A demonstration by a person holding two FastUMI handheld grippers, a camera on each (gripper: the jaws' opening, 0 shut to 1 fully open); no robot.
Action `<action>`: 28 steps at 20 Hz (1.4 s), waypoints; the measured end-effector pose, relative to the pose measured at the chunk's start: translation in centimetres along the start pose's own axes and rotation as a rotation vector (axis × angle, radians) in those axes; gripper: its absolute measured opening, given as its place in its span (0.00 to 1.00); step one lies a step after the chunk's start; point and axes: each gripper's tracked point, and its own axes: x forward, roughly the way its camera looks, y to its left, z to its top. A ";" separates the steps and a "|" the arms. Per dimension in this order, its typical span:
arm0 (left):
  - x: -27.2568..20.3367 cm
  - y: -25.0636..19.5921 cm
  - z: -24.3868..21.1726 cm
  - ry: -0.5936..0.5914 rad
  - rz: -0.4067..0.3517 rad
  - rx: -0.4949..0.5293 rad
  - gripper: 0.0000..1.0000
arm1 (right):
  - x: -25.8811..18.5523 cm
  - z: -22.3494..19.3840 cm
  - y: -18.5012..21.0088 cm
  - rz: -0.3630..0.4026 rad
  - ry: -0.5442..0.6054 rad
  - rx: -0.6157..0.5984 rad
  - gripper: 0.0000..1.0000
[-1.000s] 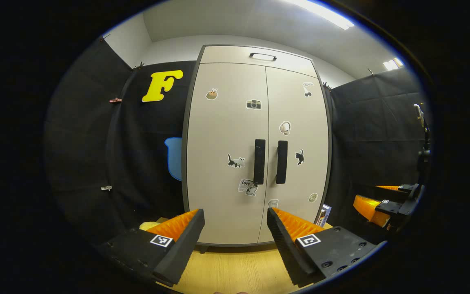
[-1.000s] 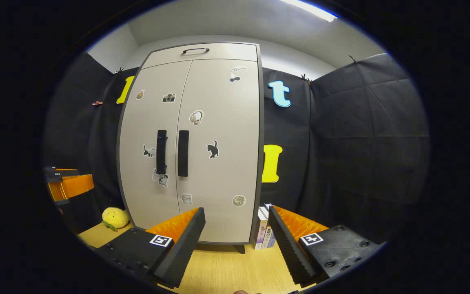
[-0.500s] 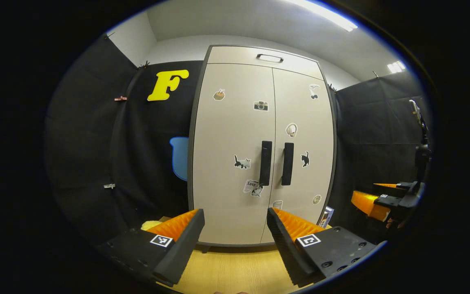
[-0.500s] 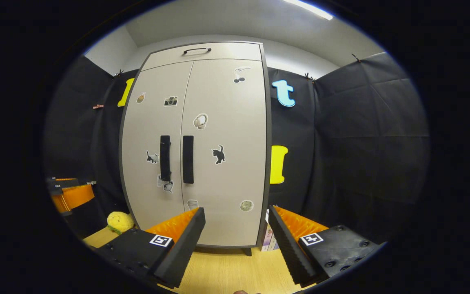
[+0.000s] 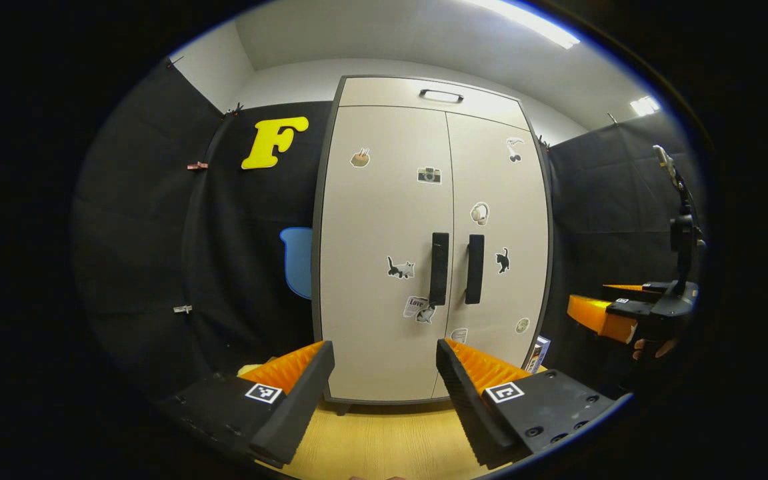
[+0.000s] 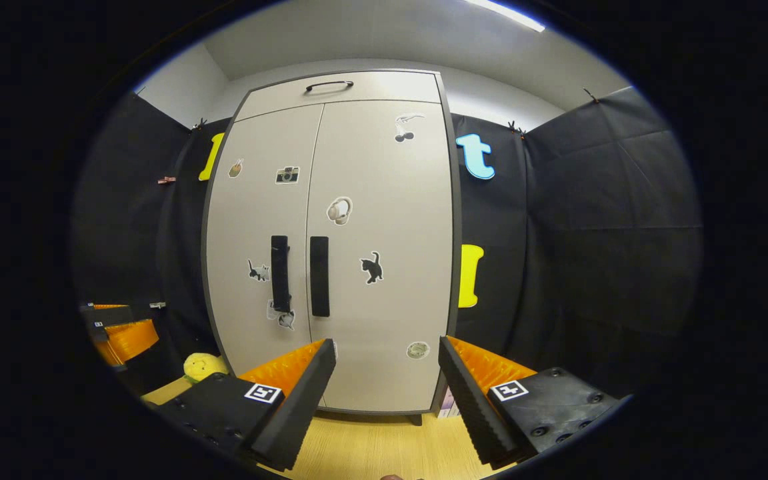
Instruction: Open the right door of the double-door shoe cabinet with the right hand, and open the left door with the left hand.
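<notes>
The tall pale-grey double-door shoe cabinet with a dark frame (image 6: 331,240) stands on the light wooden floor (image 6: 371,447) against the black cloth wall, both doors shut flush, so no part of the task is judged done. In the right gripper view the cabinet's right door, a plain pale panel carrying small stickers (image 6: 384,200), lies at about twelve o'clock from the right gripper (image 6: 387,383), whose jaws stand wide apart and hold nothing. The right door's black vertical bar handle (image 6: 319,276) lies at about eleven o'clock from that gripper, well apart from it, its long axis upright and just beside the centre seam. In the left gripper view the left door, a matching pale panel (image 5: 384,220), faces the left gripper (image 5: 385,380), which is likewise spread open and empty; the left door's black vertical bar handle (image 5: 439,269) sits at about one o'clock from it, also upright and well apart. The right gripper also shows at three o'clock in the left gripper view, out past the cabinet's right edge. Judgement: each gripper is the nearer one to its own door, and each handle's upright axis calls for the fingers to close across it from the two sides. Smaller items: a yellow plush toy (image 6: 203,366) beside the cabinet's left foot, and upright books (image 5: 537,352) by its right foot.
</notes>
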 end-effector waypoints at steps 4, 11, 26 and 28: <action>-0.1 0.6 -0.2 0.002 0.008 0.006 0.95 | 1.8 1.9 1.4 0.017 0.004 -0.002 0.98; -1.1 2.6 -0.6 0.011 0.045 0.007 0.95 | 7.4 4.4 5.6 0.094 0.017 -0.028 0.98; -2.2 7.0 -2.2 0.045 0.182 -0.025 0.95 | 18.3 3.1 9.9 0.136 0.050 -0.067 0.98; -2.5 7.2 -2.1 0.037 0.188 -0.024 0.95 | 18.9 2.3 10.1 0.137 0.072 -0.053 0.95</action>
